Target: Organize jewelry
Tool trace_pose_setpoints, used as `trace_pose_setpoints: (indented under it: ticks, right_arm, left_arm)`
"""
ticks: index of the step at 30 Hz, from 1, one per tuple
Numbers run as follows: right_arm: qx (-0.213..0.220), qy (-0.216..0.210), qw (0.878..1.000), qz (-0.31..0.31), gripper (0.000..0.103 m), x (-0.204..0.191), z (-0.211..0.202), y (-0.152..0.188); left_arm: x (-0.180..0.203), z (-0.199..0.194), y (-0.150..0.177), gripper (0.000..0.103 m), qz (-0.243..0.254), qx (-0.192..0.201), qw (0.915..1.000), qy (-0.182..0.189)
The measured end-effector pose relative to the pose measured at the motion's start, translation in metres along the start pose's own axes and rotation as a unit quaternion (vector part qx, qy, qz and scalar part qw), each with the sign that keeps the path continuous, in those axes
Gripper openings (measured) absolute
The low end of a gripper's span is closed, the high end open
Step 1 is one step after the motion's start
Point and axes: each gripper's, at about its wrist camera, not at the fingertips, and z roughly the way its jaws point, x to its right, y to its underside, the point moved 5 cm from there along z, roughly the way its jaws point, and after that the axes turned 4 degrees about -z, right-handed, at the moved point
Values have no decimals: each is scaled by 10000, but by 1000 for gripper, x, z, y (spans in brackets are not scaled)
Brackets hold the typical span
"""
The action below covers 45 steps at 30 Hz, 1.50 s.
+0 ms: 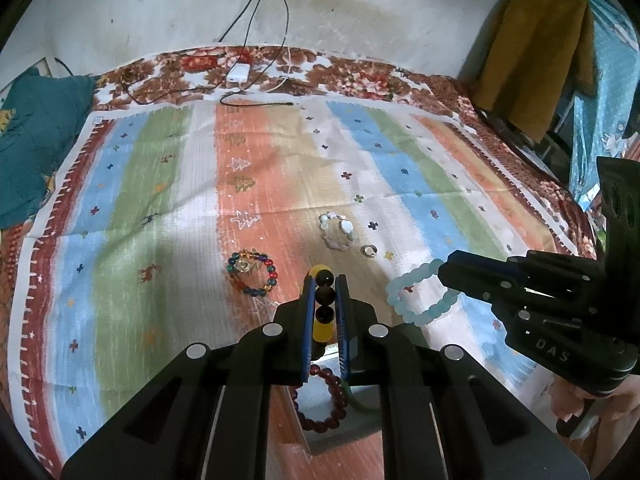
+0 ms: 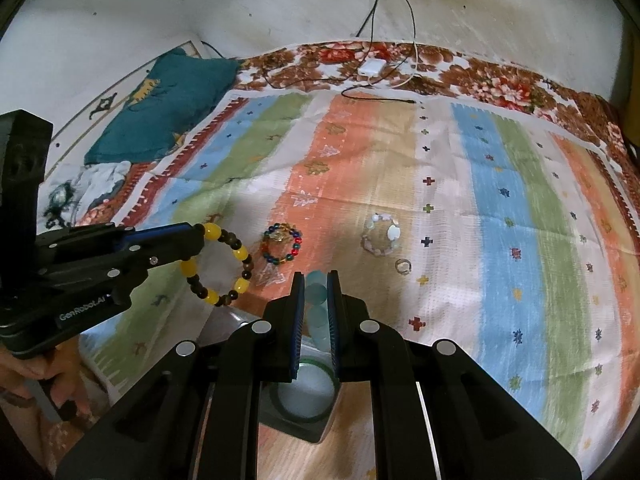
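Yellow-black bead bracelet (image 1: pixel 323 304) pinched edge-on in left tool (image 1: pixel 324 280), loop lengthwise; pale-blue bracelet (image 2: pixel 318 304) likewise in right tool (image 2: pixel 317 278).

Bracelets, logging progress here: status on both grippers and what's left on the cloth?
Left gripper shut on yellow-black bracelet. Right gripper shut on pale blue bracelet. Multicolour bracelet, pale stone bracelet, ring remain. Nothing blocking.

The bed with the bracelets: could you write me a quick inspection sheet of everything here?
Surface: striped cloth over a flowered bedspread.
Job's things: multicoloured bracelet, pale bracelet and ring lying loose; dark red bracelet and green bangle in a box.
Clutter: teal pillow.
Grippers: left tool shut on yellow-and-black bracelet; right tool shut on light blue bracelet.
Cables: charger leads from wall socket.
Surroundings: hanging cloths.
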Motion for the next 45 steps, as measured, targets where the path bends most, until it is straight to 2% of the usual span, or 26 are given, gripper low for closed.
trace_pose_setpoints:
  ticks: [9, 26, 28, 29, 30, 31, 34, 38, 41, 45]
  right_arm:
    - [-6, -18, 9999, -149, 12, -11, -10, 13]
    - [-249, -315, 9992, -64, 12, -17, -10, 38]
    - [-339, -221, 9992, 13, 14, -13, -6, 39]
    - [-349, -169, 9992, 35, 16, -11, -6, 39]
    - [-337, -131, 9993, 65, 24, -8, -6, 39]
    - [-322, -101, 9994, 97, 32, -6, -6, 38]
    - [-303, 22, 9993, 211, 35, 3, -5, 37]
    - [-318, 111, 9989, 337, 40, 13, -1, 34]
    - [-288, 137, 9987, 389, 49, 17, 2, 29]
    - [-265, 183, 9983, 484, 57, 26, 6, 23]
  left_arm:
    - [10, -11, 14, 9, 85, 30, 9999, 89]
    - [21, -9, 45, 10, 257, -205, 9994, 66]
    - [19, -8, 46, 17, 196, -242, 9995, 40]
    - [15, -7, 46, 30, 121, -254, 9996, 9]
    - [13, -8, 44, 37, 78, -232, 9997, -5]
    - [10, -9, 42, 37, 28, -196, 9998, -40]
    - [-4, -9, 36, 44, -139, -92, 9995, -271]
    - [-19, -5, 30, 52, -348, -100, 9985, -400]
    - [-27, -1, 25, 59, -452, -118, 9979, -448]
    - [-38, 7, 19, 63, -562, -188, 9967, -545]
